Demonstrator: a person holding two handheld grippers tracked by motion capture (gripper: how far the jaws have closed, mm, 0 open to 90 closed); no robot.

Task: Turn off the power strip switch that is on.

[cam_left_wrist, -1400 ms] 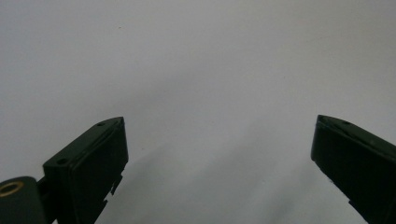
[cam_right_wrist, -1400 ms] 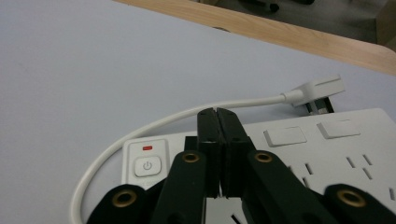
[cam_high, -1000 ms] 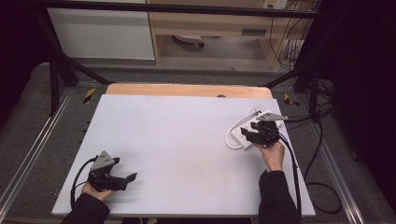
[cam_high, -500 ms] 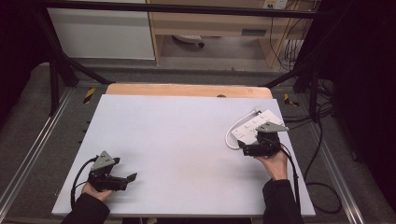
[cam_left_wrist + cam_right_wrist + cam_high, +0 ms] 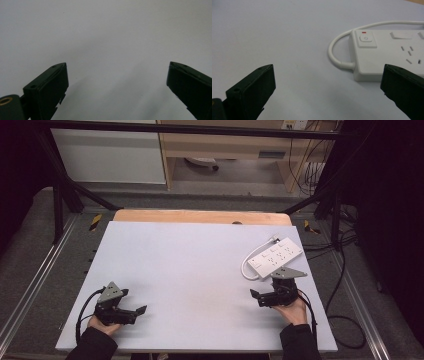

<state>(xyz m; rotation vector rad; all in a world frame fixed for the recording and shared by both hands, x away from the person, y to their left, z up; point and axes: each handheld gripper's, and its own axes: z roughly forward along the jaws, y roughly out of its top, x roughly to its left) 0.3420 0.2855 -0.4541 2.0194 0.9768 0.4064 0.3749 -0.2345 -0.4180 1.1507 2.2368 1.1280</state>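
Both hand-held grippers gape empty, right hand-held gripper [image 5: 256,296] beside power strip [image 5: 276,258]

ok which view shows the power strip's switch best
The right gripper view: the power strip lies close ahead of the open jaws, so its switch and the red mark above it read clearly. The high view shows the whole power strip with its looped cable, but the switch is too small to tell.

Power strip [image 5: 387,52]: smooth white plastic, slightly glossy, with a smooth white cord [image 5: 337,53]. Surface [image 5: 200,270]: matt, pale grey, smooth sheet over a wooden board [image 5: 200,216]. Right hand-held gripper [image 5: 327,87]: matt black plastic jaws.
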